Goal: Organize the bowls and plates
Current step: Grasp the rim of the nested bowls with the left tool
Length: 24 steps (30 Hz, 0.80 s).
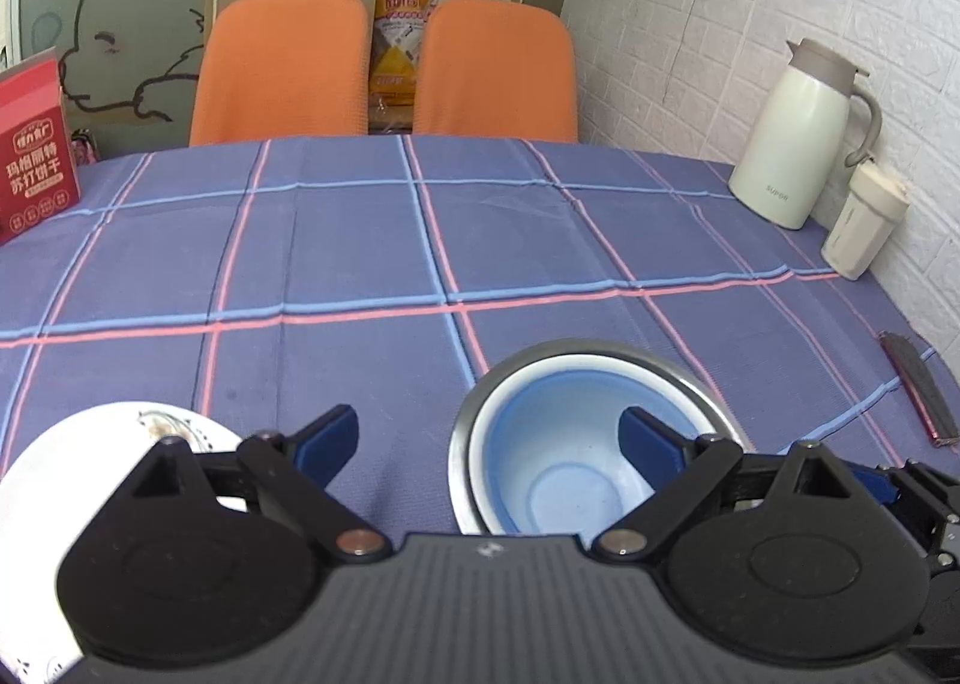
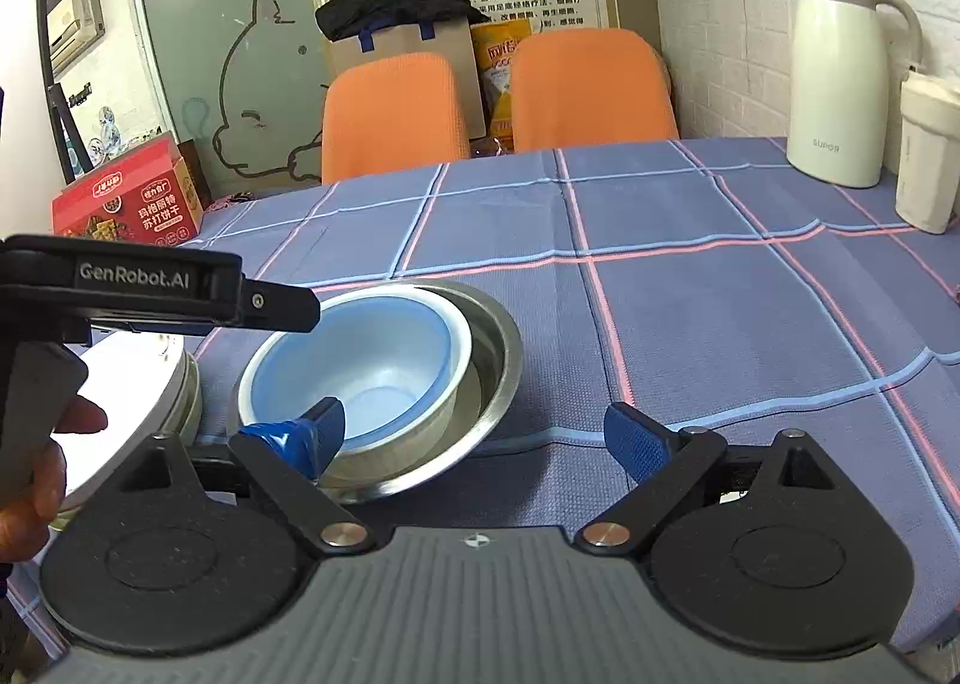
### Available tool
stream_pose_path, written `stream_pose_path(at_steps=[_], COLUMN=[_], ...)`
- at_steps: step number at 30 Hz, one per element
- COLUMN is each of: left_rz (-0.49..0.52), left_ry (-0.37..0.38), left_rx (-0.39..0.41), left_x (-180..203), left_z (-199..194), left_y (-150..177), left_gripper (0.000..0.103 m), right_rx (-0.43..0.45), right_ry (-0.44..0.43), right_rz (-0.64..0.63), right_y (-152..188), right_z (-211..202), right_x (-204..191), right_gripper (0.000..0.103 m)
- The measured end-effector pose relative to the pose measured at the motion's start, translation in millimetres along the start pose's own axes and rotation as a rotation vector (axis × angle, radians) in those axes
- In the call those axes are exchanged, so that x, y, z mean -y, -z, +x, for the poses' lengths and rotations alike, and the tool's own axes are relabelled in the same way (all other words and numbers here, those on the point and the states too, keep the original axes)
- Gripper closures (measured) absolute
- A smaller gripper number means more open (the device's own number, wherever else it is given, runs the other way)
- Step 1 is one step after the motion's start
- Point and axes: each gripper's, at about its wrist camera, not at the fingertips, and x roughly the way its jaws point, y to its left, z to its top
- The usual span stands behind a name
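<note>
A blue bowl (image 1: 558, 468) sits nested inside a steel bowl (image 1: 690, 378) on the checked tablecloth. A white plate (image 1: 102, 444) with a small pattern lies to its left. My left gripper (image 1: 489, 441) hangs open above the cloth between plate and bowls, its right finger over the blue bowl's inside. In the right wrist view the blue bowl (image 2: 360, 360) leans in the steel bowl (image 2: 498, 348), next to stacked white plates (image 2: 156, 384). My right gripper (image 2: 480, 435) is open, its left finger by the bowls' near rim and nothing between the pads. A hand holds the left gripper (image 2: 288, 312) at the left.
A cream thermos jug (image 1: 798, 144) and a pale cup (image 1: 864, 222) stand at the right by the white brick wall. A red biscuit box (image 1: 36, 144) is at the far left. Two orange chairs (image 1: 282, 66) stand behind the table. A dark flat object (image 1: 918, 390) lies near the right edge.
</note>
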Motion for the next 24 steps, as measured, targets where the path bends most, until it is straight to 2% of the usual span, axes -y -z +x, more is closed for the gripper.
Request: stream_pose_path(at_steps=[9, 17, 22, 24], left_rz=[0.051, 0.046, 0.075, 0.089], left_ry=[-0.037, -0.026, -0.018, -0.037], left_rx=[-0.051, -0.115, -0.141, -0.155], left_x=[-5, -10, -3, 2], left_z=[25, 46, 52, 54], left_y=[-4, -5, -4, -3], left_gripper=[0.009, 0.009, 0.009, 0.009], right_rx=[-0.082, -0.151, -0.152, -0.144], right_ry=[0.013, 0.009, 0.053, 0.064], right_rz=[-0.022, -0.033, -0.073, -0.062], right_y=[-8, -9, -8, -8], right_z=[30, 55, 61, 61], right_x=[-4, -10, -18, -20], right_gripper=[0.022, 0.021, 0.019, 0.018])
